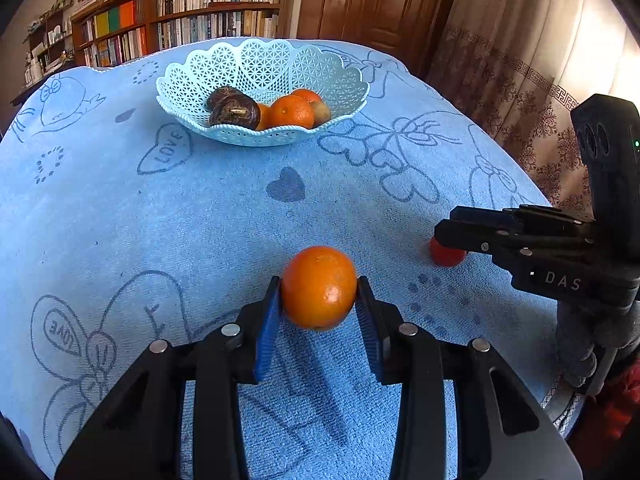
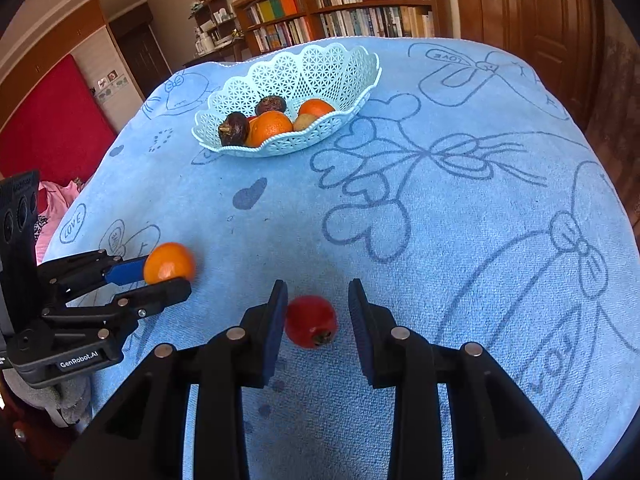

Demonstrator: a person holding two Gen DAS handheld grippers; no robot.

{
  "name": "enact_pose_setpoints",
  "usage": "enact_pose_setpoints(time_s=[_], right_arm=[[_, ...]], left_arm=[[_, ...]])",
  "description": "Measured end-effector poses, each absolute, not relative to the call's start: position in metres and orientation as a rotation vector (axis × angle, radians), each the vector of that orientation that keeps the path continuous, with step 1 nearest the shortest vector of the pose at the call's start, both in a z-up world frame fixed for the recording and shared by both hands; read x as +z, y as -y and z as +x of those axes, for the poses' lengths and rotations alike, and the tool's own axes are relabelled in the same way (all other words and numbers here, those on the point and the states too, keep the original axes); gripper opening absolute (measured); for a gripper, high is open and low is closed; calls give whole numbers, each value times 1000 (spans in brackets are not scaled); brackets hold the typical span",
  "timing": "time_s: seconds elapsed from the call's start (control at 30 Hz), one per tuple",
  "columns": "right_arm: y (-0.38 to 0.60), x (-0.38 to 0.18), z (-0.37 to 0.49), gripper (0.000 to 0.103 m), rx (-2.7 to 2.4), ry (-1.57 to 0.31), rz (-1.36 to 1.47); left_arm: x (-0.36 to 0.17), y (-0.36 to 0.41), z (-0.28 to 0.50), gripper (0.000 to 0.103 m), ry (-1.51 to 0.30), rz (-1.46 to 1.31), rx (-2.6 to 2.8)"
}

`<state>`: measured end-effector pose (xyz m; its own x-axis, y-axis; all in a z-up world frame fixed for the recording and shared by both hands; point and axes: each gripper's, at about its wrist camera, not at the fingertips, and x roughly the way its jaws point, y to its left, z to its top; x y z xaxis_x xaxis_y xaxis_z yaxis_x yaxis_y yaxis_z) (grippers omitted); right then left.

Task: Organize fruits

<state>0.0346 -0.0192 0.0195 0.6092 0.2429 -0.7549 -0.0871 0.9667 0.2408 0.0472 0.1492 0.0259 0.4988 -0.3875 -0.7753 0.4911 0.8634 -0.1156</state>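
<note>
left gripper (image 1: 319,286) clamps orange (image 1: 319,287) above surface (image 1: 200,216); right gripper (image 2: 318,304) open, straddling red fruit (image 2: 311,321).

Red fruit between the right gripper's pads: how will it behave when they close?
The red fruit looks round and smooth, so it may roll on the blue towel if one pad touches first. The right hand-held gripper stands open with a gap either side. Probably light; its skin may bruise if squeezed.
</note>
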Motion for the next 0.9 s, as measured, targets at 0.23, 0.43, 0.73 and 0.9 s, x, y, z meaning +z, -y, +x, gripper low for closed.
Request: enact_pose_setpoints(time_s=[0.23, 0.43, 0.73, 0.9], right_arm=[[3, 12, 33, 32, 228, -935, 140], [1, 15, 31, 28, 219, -930, 117], [-1, 63, 64, 28, 204, -805, 106], [3, 84, 100, 28, 178, -748, 139]], left_arm=[[28, -149, 45, 38, -897, 130, -537], [28, -154, 47, 38, -898, 119, -525], [30, -157, 49, 38, -893, 110, -517], [31, -160, 49, 38, -891, 104, -514]])
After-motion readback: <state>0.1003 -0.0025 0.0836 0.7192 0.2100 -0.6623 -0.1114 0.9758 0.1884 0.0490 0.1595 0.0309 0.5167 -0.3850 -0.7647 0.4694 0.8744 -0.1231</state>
